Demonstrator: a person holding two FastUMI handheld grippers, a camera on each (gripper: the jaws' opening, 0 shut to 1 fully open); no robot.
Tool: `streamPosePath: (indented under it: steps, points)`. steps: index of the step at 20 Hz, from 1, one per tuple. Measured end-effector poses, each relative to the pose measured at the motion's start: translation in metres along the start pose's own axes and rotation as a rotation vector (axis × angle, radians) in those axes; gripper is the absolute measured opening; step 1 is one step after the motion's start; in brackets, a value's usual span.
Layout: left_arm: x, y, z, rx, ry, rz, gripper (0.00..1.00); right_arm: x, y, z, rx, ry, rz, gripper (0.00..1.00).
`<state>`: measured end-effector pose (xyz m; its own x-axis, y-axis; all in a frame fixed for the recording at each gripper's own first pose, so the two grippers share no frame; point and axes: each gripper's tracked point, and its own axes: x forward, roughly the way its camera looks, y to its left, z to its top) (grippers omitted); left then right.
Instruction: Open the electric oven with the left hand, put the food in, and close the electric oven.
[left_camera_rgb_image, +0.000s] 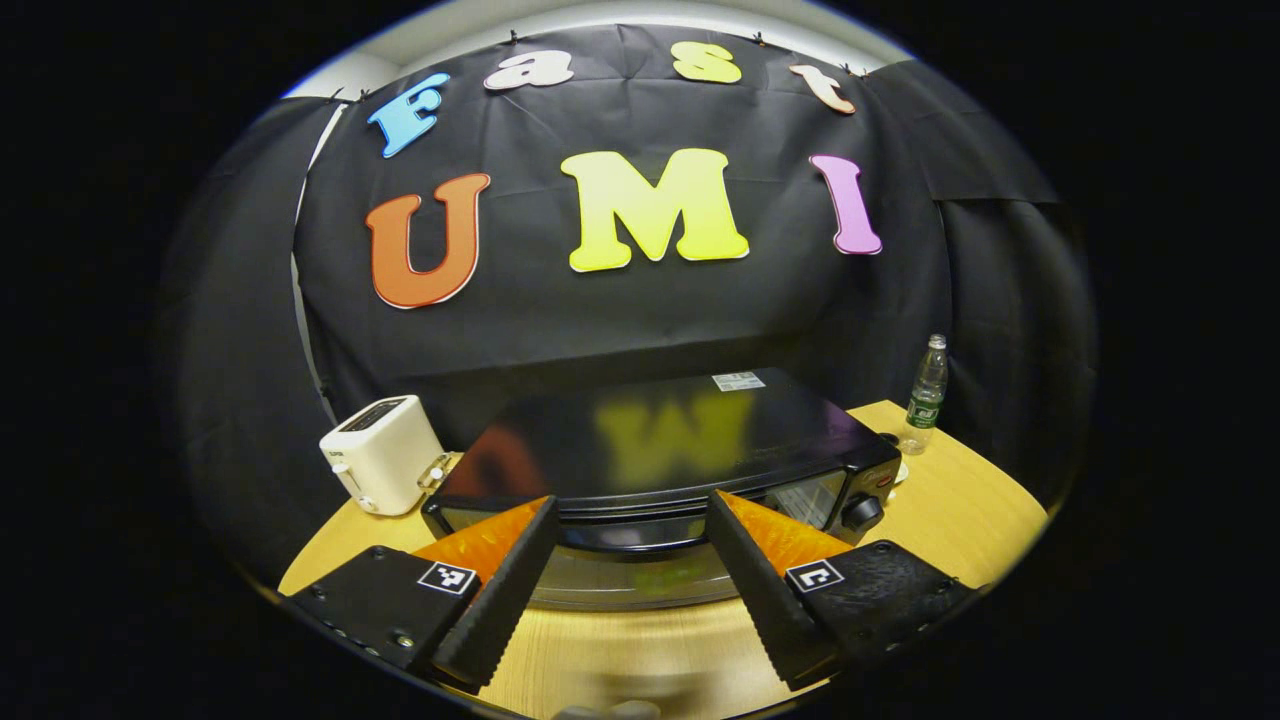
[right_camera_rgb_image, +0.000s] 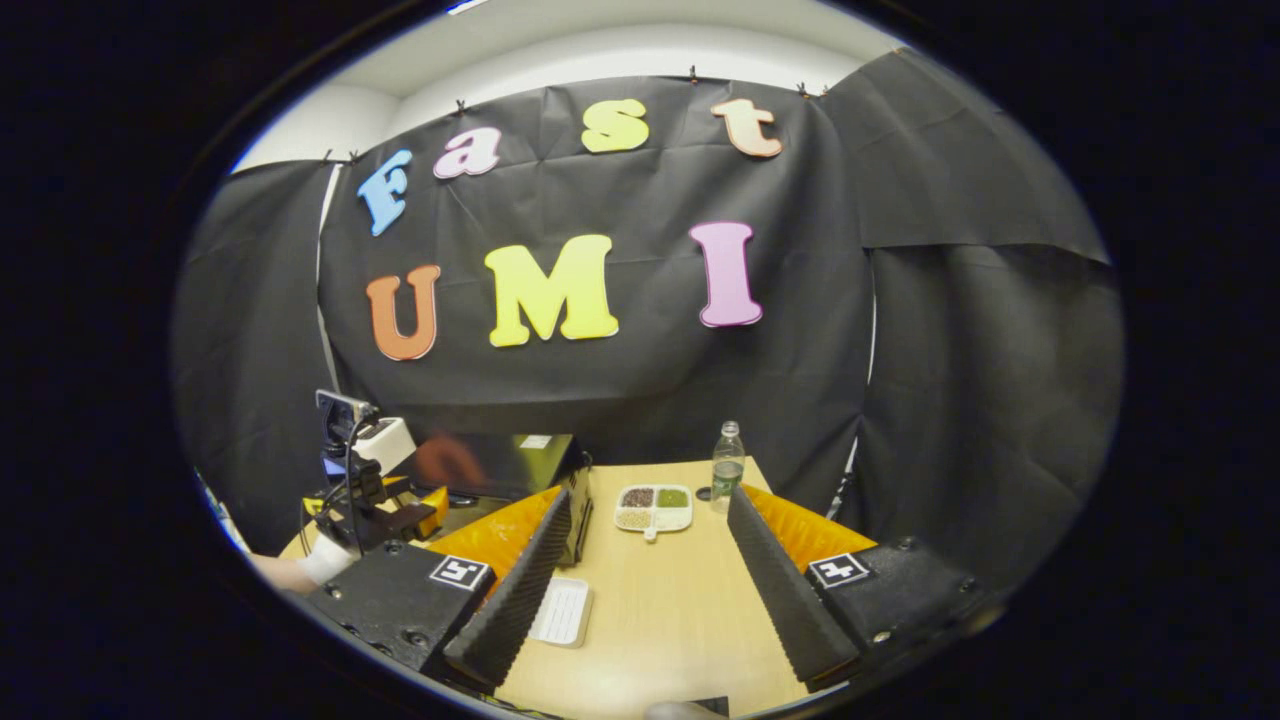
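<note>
The black electric oven (left_camera_rgb_image: 690, 425) stands on the wooden table (left_camera_rgb_image: 960, 520). My left gripper (left_camera_rgb_image: 632, 505) is open right in front of it, one finger to each side of the door handle (left_camera_rgb_image: 625, 538). Below the handle the glass door (left_camera_rgb_image: 630, 585) shows; I cannot tell whether it is ajar. In the right gripper view the food, a white divided dish (right_camera_rgb_image: 655, 508) of grains, lies on the table past my open right gripper (right_camera_rgb_image: 649, 497). There the oven (right_camera_rgb_image: 520, 462) is at the left, with the left gripper (right_camera_rgb_image: 395, 515) and a hand in front of it.
A white toaster (left_camera_rgb_image: 382, 467) stands left of the oven. A water bottle (left_camera_rgb_image: 926, 395) stands at its right, near the back edge (right_camera_rgb_image: 727, 465). A small white ribbed tray (right_camera_rgb_image: 563, 610) lies by my right gripper's left finger. The oven's knob (left_camera_rgb_image: 860, 512) faces me.
</note>
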<state>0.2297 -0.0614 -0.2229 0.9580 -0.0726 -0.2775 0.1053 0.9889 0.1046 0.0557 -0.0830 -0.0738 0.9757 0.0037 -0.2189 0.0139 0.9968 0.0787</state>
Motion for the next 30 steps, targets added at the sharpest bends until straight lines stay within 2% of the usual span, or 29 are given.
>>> streamPosePath:
  steps: [1, 2, 8, 15, 21, 30]
  points:
    - [-0.004, 0.003, 0.002, 0.004, -0.004, 0.009, 0.88, 0.000, 0.001, 0.003, -0.004, -0.003, 0.003, 0.96]
    - [-0.012, 0.007, 0.007, -0.001, -0.015, 0.018, 0.95, 0.002, 0.003, 0.005, -0.010, -0.009, 0.008, 0.96]
    - [-0.078, 0.025, 0.056, -0.053, -0.120, 0.058, 0.95, 0.004, 0.031, 0.022, -0.018, -0.051, 0.063, 0.95]
    - [-0.166, 0.057, 0.095, -0.089, -0.185, 0.096, 0.95, -0.003, 0.070, 0.047, -0.039, -0.120, 0.103, 0.95]
    - [-0.227, 0.086, 0.121, -0.126, -0.229, 0.140, 0.95, -0.016, 0.079, 0.054, -0.028, -0.155, 0.071, 0.95]
    - [-0.275, 0.078, 0.149, -0.101, -0.291, 0.080, 0.95, -0.043, 0.071, 0.052, -0.013, -0.182, -0.008, 0.95]
